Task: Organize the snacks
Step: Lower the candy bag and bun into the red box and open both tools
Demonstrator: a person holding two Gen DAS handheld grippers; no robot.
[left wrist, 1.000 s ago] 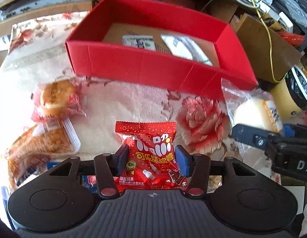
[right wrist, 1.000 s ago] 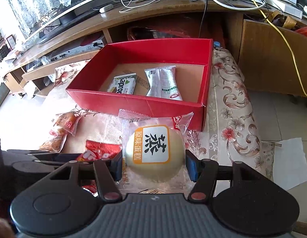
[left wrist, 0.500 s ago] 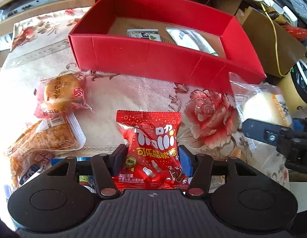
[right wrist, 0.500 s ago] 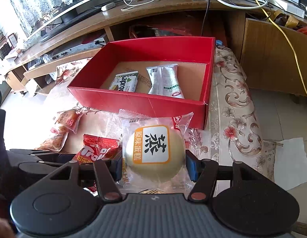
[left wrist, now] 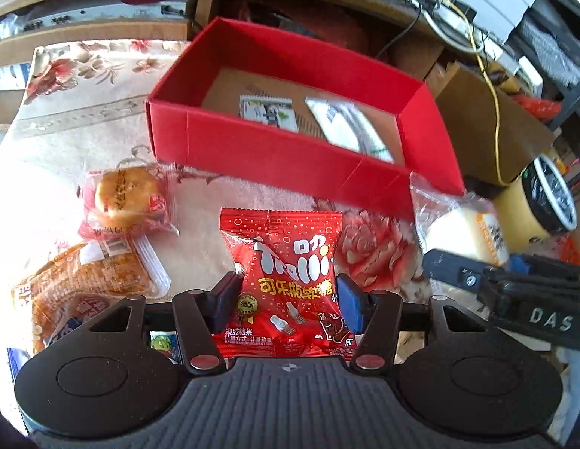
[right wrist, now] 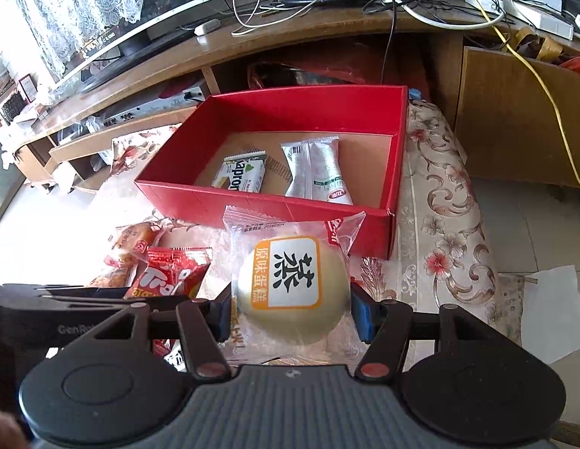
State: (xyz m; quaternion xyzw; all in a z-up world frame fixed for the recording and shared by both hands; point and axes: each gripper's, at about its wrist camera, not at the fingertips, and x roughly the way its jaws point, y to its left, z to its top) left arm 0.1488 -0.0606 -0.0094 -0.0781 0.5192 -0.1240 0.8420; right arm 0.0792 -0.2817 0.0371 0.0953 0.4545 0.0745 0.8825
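Now noting, largest first. Red box [right wrist: 275, 202] sitting open on the flowered cloth [right wrist: 439, 224], straight ahead of both tools and beyond both held packs; already holding a green-and-white wafer pack [right wrist: 240, 176] and a silver pouch [right wrist: 318, 176], floor to the left of them bare. Long side of the box running across the left wrist view, near wall facing the tools.

Left gripper [left wrist: 286, 301] pinching the red candy bag [left wrist: 286, 273] by its lower half, pads pressing the sides, bag standing upright with its long axis pointing toward the box. Jaws part closed, gripping.

Right gripper [right wrist: 290, 308] clamping the round cake in clear wrap [right wrist: 290, 292], pads against both sides, wrapper's top seal just short of the near wall. Probably the nearer of the two to the box; near wall to be cleared before either drop.

Lying loose at left on the cloth: bun in red wrap [left wrist: 121, 196], then a flat orange pastry pack [left wrist: 88, 280] beside it, both apart from the box, waiting.
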